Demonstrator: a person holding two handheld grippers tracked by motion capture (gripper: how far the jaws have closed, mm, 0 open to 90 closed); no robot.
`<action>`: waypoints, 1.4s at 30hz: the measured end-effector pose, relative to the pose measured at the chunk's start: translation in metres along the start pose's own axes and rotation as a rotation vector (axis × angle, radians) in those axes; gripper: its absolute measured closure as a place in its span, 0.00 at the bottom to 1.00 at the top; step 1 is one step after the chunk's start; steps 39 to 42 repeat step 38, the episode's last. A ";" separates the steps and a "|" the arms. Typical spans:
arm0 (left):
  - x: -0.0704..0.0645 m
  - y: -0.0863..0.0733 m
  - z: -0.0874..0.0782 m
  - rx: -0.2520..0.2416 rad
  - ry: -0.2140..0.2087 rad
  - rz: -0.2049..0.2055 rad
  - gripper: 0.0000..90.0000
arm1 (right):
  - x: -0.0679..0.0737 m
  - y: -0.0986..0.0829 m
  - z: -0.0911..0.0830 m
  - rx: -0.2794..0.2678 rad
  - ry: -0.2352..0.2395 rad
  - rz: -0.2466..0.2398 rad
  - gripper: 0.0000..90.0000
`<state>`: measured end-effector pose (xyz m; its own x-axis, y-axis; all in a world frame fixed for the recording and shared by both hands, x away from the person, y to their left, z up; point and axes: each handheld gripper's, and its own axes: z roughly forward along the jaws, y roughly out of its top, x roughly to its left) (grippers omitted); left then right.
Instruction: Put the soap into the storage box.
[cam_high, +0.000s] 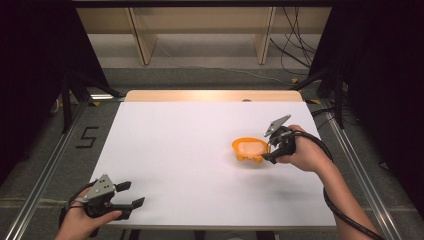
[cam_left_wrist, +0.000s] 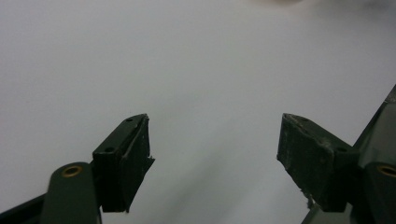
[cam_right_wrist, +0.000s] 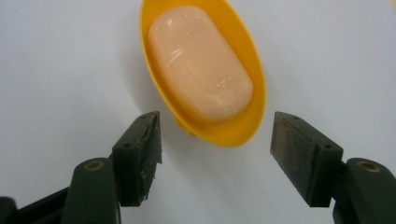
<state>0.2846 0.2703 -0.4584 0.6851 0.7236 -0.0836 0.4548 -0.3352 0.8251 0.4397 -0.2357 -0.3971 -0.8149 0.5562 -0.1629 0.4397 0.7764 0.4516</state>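
We are finding the right hand-held gripper (cam_right_wrist: 215, 140) hovering with its jaws spread wide and holding nothing, just short of the near end of the orange dish (cam_right_wrist: 205, 70), which is sitting on the right half of the white table (cam_high: 190, 165). A pale bar of soap (cam_right_wrist: 201, 63) is lying inside the dish. The left hand-held gripper (cam_high: 131, 194) is resting near the front left corner of the table, jaws also wide and empty, well apart from the dish. We are judging the main risk to be the thin, curved rim: a closing jaw striking it off-centre could tip or skid the dish across the smooth surface and slide the soap out. A shallow pinch could also slip off.
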 end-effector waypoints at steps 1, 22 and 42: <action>0.000 0.000 0.000 0.003 -0.004 -0.007 0.28 | 0.000 -0.003 -0.001 -0.004 -0.002 0.002 0.38; 0.002 0.000 0.001 0.003 0.005 0.016 0.28 | 0.020 -0.052 0.009 -0.141 -0.029 0.158 0.37; 0.001 0.001 0.002 0.001 -0.010 0.011 0.28 | 0.021 -0.071 0.019 -0.137 -0.026 0.380 0.49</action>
